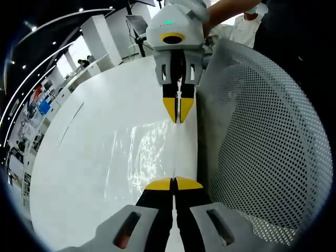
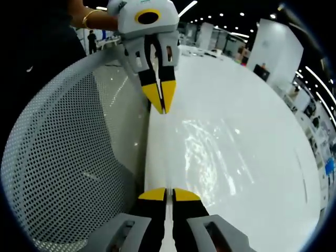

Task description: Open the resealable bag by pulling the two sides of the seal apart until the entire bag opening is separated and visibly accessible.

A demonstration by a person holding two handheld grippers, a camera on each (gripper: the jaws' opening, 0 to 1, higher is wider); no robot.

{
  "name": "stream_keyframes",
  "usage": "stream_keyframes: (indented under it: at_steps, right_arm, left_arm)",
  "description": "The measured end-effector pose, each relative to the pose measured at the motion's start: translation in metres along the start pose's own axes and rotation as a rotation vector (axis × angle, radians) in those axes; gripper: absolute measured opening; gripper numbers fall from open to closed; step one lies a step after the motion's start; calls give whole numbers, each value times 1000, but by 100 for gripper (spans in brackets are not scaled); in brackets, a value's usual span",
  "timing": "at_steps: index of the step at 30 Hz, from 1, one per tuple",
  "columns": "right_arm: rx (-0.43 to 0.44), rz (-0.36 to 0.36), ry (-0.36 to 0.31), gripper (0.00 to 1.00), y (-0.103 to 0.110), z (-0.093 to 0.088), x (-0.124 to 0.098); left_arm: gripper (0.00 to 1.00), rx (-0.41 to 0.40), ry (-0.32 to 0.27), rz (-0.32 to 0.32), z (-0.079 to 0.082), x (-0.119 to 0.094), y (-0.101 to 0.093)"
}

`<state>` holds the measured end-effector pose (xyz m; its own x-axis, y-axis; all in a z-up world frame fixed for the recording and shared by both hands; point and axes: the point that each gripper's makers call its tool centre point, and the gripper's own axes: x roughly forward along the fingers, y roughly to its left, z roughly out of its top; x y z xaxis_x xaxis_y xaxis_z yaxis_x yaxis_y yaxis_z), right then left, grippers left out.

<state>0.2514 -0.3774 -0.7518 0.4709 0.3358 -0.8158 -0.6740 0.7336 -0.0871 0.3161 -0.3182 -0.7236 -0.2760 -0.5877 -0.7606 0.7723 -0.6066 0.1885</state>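
One clear, glossy resealable bag (image 1: 152,152) (crinkled film) lies on the smooth white table (image 1: 79,173), stretched between two grippers: left gripper (image 1: 174,183) and right gripper (image 2: 166,193), each clamped on its top edge beside one perforated white mesh basket (image 1: 268,147).

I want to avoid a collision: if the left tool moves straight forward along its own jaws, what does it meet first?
Probably the right tool, which faces it head-on along the clear bag edge both are shut on. The white perforated basket lies beside that line, though depth is uncertain.
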Motion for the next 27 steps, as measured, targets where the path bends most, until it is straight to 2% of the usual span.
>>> stream_keyframes:
  at_steps: [22, 27]
  right_arm:
    - [11, -2, 13, 0, 0, -5, -5]
    - [8, 1, 15, 0, 1, -6, -5]
  left_arm:
    - [0, -5, -2, 1, -3, -1, 0]
    - [0, 16, -1, 3, -3, -2, 1]
